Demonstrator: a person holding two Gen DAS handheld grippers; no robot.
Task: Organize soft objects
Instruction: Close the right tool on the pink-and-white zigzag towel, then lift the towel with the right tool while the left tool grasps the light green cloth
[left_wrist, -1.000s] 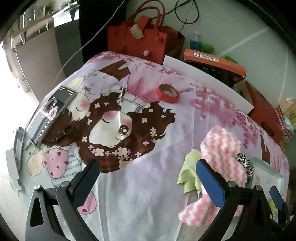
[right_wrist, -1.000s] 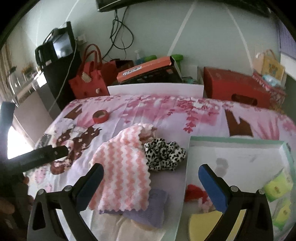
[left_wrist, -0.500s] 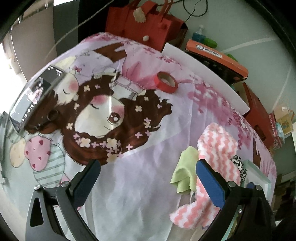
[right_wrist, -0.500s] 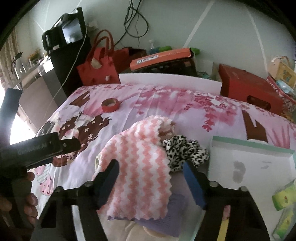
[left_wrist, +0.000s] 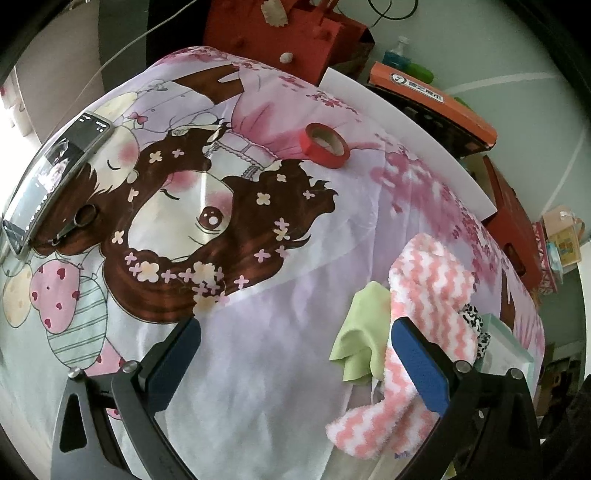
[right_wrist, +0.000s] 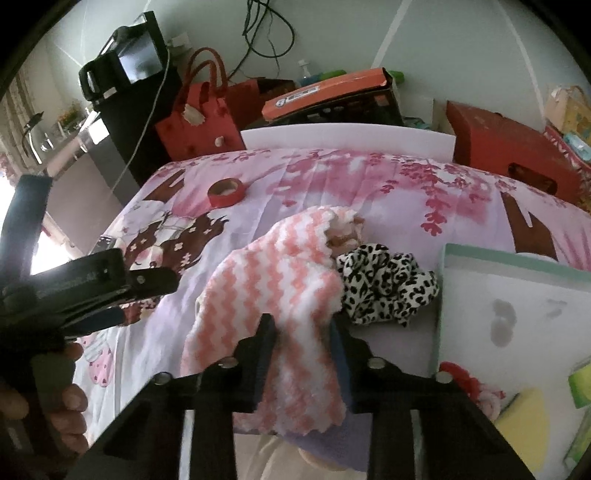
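Jaws of right gripper (right_wrist: 303, 349) closing around pink-and-white cloth (right_wrist: 273, 284).

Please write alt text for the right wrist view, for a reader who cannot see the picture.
The right tongs are closing around a pink and white zigzag cloth lying on a cartoon-print bedsheet. A leopard-print scrunchie sits beside the cloth, with a roll of red tape farther back. The left tongs are at the left edge.
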